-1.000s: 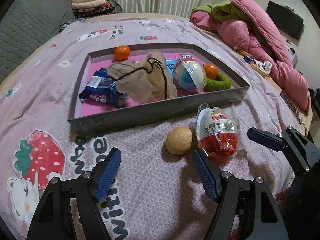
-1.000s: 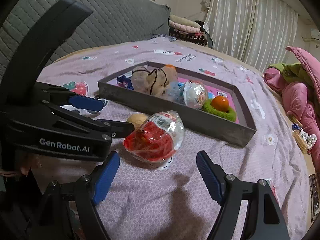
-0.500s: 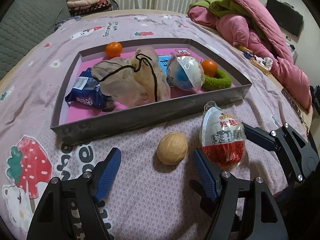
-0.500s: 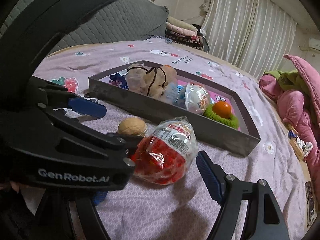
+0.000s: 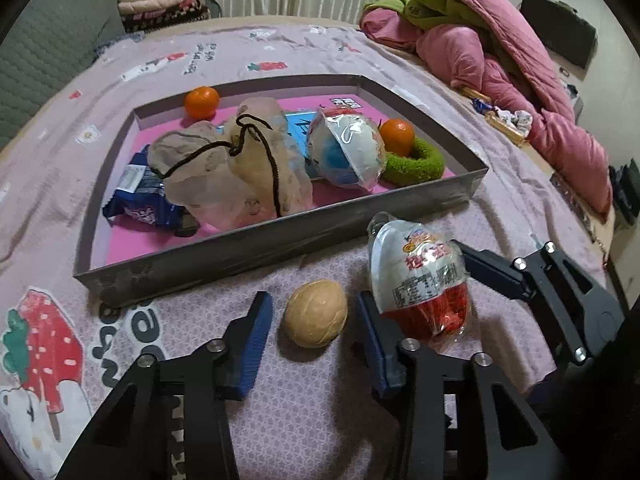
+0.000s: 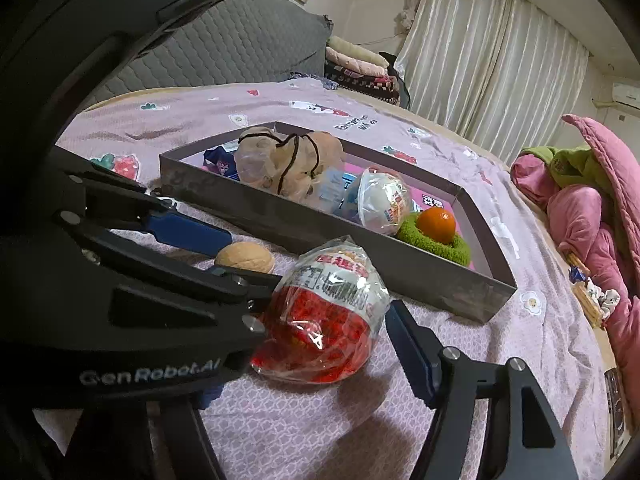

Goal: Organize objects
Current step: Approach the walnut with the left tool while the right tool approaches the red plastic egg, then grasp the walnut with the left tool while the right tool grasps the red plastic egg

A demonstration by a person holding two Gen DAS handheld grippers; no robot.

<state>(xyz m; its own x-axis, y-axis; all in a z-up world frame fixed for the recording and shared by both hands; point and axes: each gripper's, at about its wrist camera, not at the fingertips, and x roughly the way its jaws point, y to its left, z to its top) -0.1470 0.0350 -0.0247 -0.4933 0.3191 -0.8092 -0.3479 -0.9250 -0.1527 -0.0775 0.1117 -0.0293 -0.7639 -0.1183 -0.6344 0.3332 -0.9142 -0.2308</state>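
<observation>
Walnut (image 5: pixel 315 313), tan, round, unbroken

On the bed (image 5: pixel 320 420), a walnut (image 5: pixel 315 313) lies just left of a wrapped toy egg (image 5: pixel 420 276), both in front of the tray (image 5: pixel 280 248). In the tray, a snack packet (image 5: pixel 144 200) lies left, a drawstring pouch (image 5: pixel 228 168) at the middle, another egg (image 5: pixel 346 148) right of it, and a tangerine (image 5: pixel 397 132) on a ring (image 5: pixel 416 164) farthest right. Bedding (image 5: pixel 500 52) is heaped behind, to the right.

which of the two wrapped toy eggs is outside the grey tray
The red-and-white wrapped toy egg, lying on the purple bedspread in front of the grey tray. The blue-and-white wrapped toy egg lies inside the tray, beside the green ring.
</observation>
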